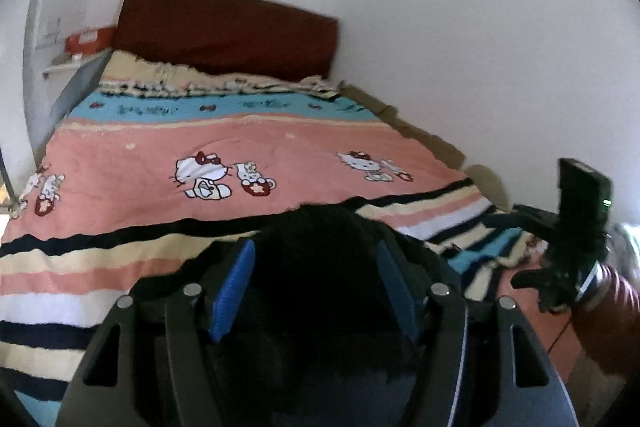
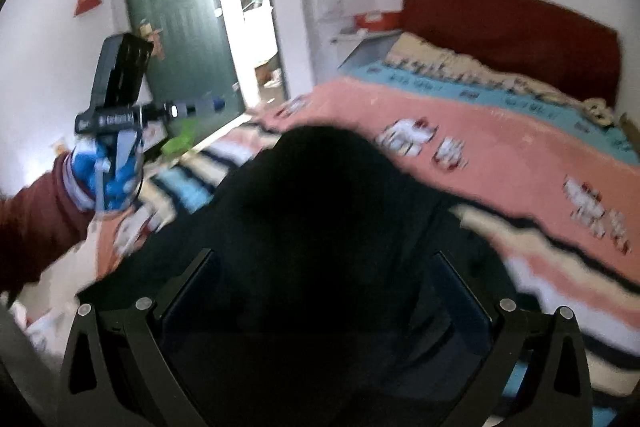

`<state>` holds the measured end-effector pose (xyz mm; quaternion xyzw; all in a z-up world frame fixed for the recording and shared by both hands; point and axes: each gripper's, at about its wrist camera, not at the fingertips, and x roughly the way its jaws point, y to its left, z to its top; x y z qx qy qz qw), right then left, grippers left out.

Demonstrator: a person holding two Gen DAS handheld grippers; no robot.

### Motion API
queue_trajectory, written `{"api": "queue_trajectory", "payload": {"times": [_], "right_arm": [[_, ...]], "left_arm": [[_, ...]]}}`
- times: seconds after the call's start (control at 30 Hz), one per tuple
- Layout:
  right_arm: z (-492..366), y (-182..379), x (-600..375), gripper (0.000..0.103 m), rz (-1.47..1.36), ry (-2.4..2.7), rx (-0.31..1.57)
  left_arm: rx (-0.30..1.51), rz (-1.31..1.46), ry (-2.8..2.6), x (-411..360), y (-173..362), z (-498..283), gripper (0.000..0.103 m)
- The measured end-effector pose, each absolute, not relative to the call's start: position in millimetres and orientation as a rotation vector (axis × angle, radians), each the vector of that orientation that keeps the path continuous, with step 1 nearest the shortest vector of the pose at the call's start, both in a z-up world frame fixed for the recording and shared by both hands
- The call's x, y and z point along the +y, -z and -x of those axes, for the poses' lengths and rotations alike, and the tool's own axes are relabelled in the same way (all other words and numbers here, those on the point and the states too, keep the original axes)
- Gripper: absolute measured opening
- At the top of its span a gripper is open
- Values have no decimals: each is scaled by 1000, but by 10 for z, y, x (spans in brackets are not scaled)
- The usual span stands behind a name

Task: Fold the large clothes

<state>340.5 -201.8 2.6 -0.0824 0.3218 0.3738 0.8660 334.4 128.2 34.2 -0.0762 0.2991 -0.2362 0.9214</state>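
Left gripper point(image 1: 316, 291): blue pads point(image 1: 234, 291) spread, black garment point(image 1: 320, 267) bunched between them; contact unclear, can't tell if gripped. Right gripper point(image 2: 320, 291): jaws wide, pads lost in the same black cloth point(image 2: 316, 211), grip unreadable. Garment hangs over the bed point(image 1: 132, 163) foot, shape indistinct. Headboard point(image 1: 224, 27) far end. Right view motion-blurred.

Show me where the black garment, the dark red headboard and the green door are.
black garment point(image 2: 320, 211): right wrist view, middle of the dark cloth bunched between the fingers.
dark red headboard point(image 1: 228, 27): left wrist view, centre of its front face.
green door point(image 2: 180, 11): right wrist view, middle of the door panel.
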Motion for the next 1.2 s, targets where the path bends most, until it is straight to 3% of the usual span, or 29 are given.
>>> {"api": "queue_trajectory", "payload": {"times": [0.17, 0.33, 0.53, 0.8, 0.87, 1.2], "right_arm": [[-3955, -91, -1745, 102, 143, -731, 678], [-4350, 331, -1543, 102, 109, -687, 777], [-4033, 973, -1501, 102, 174, -771, 962], [-3089, 1082, -1650, 102, 308, -804, 938], [-3025, 1131, -1713, 103, 294, -788, 943], [-3646, 1508, -1671, 103, 277, -621, 939]], "left_arm": [[662, 161, 479, 909, -186, -3888, 62], [798, 118, 464, 678, 352, -4057, 62], [855, 56, 487, 678, 873, -3289, 62], [764, -36, 373, 422, 993, -2324, 64], [734, -64, 307, 340, 1086, -2264, 70], [771, -56, 234, 319, 1540, -3184, 75]]}}
